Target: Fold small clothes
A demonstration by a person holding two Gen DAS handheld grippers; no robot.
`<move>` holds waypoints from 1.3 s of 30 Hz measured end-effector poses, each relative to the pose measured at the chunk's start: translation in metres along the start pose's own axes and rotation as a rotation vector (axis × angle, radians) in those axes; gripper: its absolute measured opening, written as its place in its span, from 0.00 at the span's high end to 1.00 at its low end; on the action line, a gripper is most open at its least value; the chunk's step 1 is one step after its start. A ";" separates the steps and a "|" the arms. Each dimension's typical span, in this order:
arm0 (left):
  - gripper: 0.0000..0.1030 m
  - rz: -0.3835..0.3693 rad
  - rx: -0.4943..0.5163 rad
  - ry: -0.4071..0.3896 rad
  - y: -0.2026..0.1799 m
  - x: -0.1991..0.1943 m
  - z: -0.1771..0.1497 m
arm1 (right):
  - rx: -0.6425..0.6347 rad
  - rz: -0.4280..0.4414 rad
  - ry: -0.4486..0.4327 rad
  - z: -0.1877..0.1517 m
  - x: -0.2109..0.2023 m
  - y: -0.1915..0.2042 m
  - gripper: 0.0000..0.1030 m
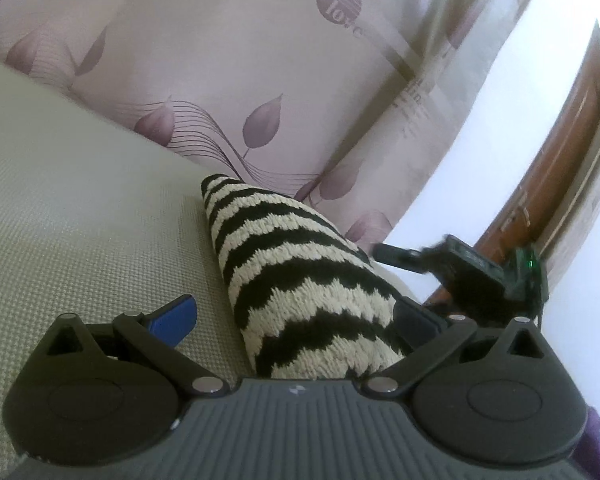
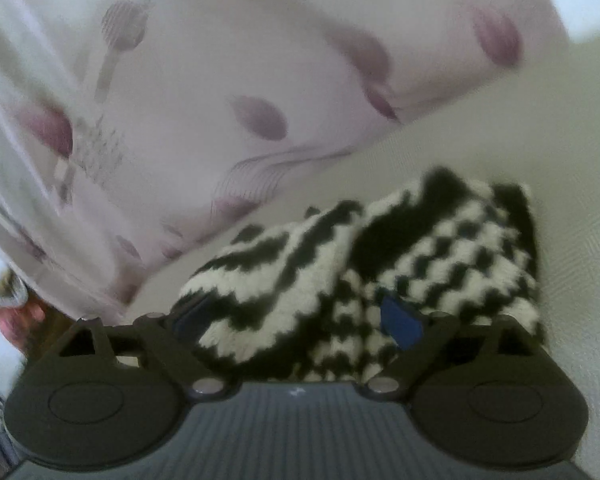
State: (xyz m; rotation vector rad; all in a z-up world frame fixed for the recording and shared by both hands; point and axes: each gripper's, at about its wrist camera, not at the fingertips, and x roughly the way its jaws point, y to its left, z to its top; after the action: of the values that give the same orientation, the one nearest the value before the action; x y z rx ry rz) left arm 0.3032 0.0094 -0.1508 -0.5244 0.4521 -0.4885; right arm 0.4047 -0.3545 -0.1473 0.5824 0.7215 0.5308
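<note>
The only writing I can make out is on the pale curtain (image 1: 228, 60) behind the work surface: a dark mauve disc carries letters that look like "lo.c" (the rest runs off into a fold), and there are lines of small print near the top edge and further right that are too fine for me to read. Mauve leaves and thin wavy lines are printed around them.

The striped knit garment (image 1: 300, 280), black and cream in zigzag bands, lies on the greenish woven mat (image 1: 80, 220). In my left wrist view its long axis runs from the gripper away toward the mat's far edge, where its narrow rounded end points at the curtain; the wide end sits right against the gripper body.

My left gripper (image 1: 296, 332) has its fingers set wide, the knit lying between them: the blue-padded finger (image 1: 172, 320) stands clear of the cloth on the bare mat, the other presses the fabric's side. I cannot tell that it grips anything.

In the blurred right wrist view, my right gripper (image 2: 300, 320) is also spread wide with the garment (image 2: 380, 272) bunched between and over its fingers; the blue pad (image 2: 400, 320) shows through the folds. The cloth there heaps toward the mat's (image 2: 520, 140) right side. Past the garment in the left view I see the right gripper (image 1: 404, 258) (dark, with a green light on the unit behind it) near the mat's far right edge, beside a brown wooden door (image 1: 560, 160).
</note>
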 end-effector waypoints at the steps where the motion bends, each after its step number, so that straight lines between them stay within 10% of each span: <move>1: 0.00 0.004 -0.002 -0.002 0.000 -0.001 0.000 | -0.045 -0.023 0.008 -0.001 0.006 0.009 0.45; 3: 0.00 0.019 -0.020 -0.008 0.003 -0.001 0.001 | -0.098 -0.064 0.039 -0.005 0.016 0.021 0.73; 6: 0.00 0.041 -0.050 -0.039 0.003 -0.005 0.004 | -0.264 -0.111 -0.021 -0.012 0.008 0.040 0.82; 16: 0.00 0.033 -0.123 -0.058 -0.008 -0.002 0.015 | -0.325 -0.206 -0.091 0.024 -0.056 0.008 0.84; 25: 0.00 0.040 0.145 -0.077 -0.063 0.029 0.022 | -0.450 -0.324 -0.040 0.012 -0.038 -0.010 0.84; 34: 0.18 0.014 0.257 0.055 -0.077 0.066 -0.006 | -0.212 -0.105 -0.227 0.011 -0.112 -0.019 0.78; 39: 0.15 0.015 0.212 0.102 -0.068 0.073 -0.019 | -0.312 -0.070 -0.071 -0.024 -0.113 0.004 0.76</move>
State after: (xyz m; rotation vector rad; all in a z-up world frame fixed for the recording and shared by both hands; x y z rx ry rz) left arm 0.3289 -0.0887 -0.1472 -0.2929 0.4948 -0.5438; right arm 0.3146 -0.4153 -0.1084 0.2822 0.5750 0.5423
